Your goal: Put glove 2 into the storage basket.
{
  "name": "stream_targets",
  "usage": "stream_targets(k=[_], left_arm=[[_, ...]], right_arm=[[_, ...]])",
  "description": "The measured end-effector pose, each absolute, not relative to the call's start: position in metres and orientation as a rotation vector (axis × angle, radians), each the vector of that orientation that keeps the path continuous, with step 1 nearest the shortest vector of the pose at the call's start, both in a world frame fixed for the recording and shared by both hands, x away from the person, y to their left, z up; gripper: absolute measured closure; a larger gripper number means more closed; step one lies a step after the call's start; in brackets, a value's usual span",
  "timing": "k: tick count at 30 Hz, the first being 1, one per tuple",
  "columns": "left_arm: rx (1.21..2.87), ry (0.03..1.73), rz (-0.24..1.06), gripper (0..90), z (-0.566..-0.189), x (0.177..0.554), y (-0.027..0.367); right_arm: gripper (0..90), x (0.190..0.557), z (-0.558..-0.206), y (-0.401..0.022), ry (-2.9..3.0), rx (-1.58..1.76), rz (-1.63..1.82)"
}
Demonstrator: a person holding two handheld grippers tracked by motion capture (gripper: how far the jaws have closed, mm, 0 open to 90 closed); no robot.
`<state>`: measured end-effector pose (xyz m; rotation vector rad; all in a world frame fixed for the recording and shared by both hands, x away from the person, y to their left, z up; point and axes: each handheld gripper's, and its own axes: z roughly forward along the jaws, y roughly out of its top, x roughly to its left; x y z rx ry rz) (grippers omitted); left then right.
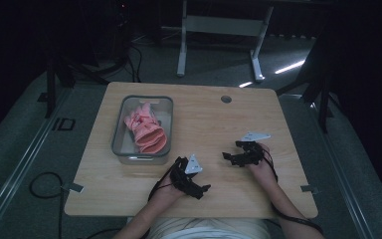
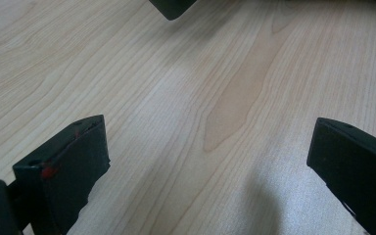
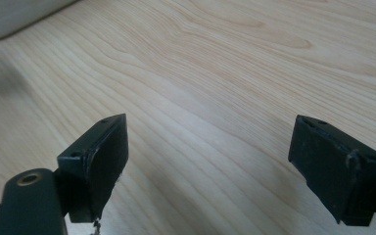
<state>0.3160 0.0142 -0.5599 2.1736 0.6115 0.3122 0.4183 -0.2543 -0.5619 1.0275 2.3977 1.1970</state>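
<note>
A clear plastic bin (image 1: 120, 130) stands on the left part of the wooden table (image 1: 209, 119), holding pink gloves (image 1: 146, 130). My left gripper (image 1: 199, 190) rests near the front edge, below the bin's right corner, jaws wide apart over bare wood (image 2: 210, 161). My right gripper (image 1: 230, 158) lies to the right of it, pointing left, jaws also wide open with only wood (image 3: 208, 156) between them. A dark tip of the other gripper (image 2: 172, 7) shows at the top of the left gripper view. The bin's pale corner (image 3: 14, 17) shows top left in the right gripper view.
A round cable hole (image 1: 226, 98) sits near the table's far edge. A white desk frame (image 1: 219, 35) stands on the floor beyond the table. Cables (image 1: 42, 186) trail on the floor at left. Bare wood lies to the right of the bin.
</note>
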Motion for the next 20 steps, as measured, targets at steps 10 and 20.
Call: stream_targets(k=[10, 20], left_arm=[[2.168, 0.625, 0.318, 1.6, -0.5614, 0.3162, 0.0153], [2.169, 0.617, 0.317, 1.5, -0.5621, 0.3159, 0.0153]], right_arm=[[14.9, 0.4218, -0.5624, -0.2613, 2.384, 1.057, 1.218], [14.9, 0.4215, -0.5624, -0.2607, 2.381, 1.05, 1.21]])
